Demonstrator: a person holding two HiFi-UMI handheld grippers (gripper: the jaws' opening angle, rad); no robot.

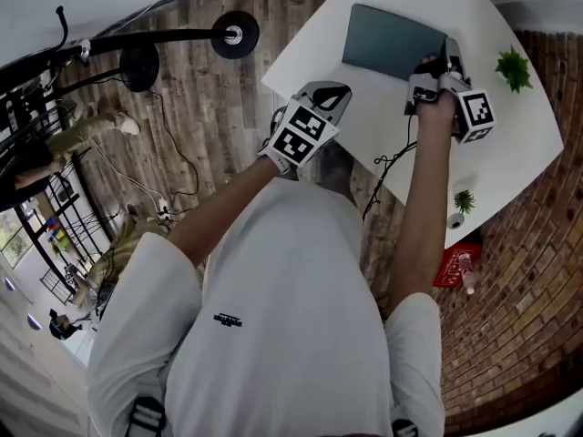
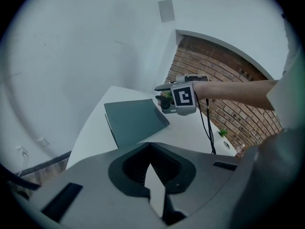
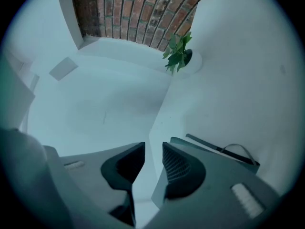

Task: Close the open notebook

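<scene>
The dark teal notebook (image 1: 392,42) lies flat with its cover down on the white table (image 1: 510,144); the left gripper view shows the notebook (image 2: 136,120) from the side. My right gripper (image 1: 434,65) hovers at the notebook's right edge. In its own view the right gripper (image 3: 153,152) stands open, a narrow gap between the jaws and only white table behind them. My left gripper (image 1: 332,90) hangs at the table's near left edge, apart from the notebook. Seen in its own view, the left gripper (image 2: 151,146) has its tips touching with nothing in them.
A small green plant (image 1: 515,66) stands at the table's right side, straight ahead in the right gripper view as the plant (image 3: 178,51). A second small pot (image 1: 463,203) sits near the front right edge. A black cable (image 1: 392,162) trails off the table. Brick surrounds the table on the right.
</scene>
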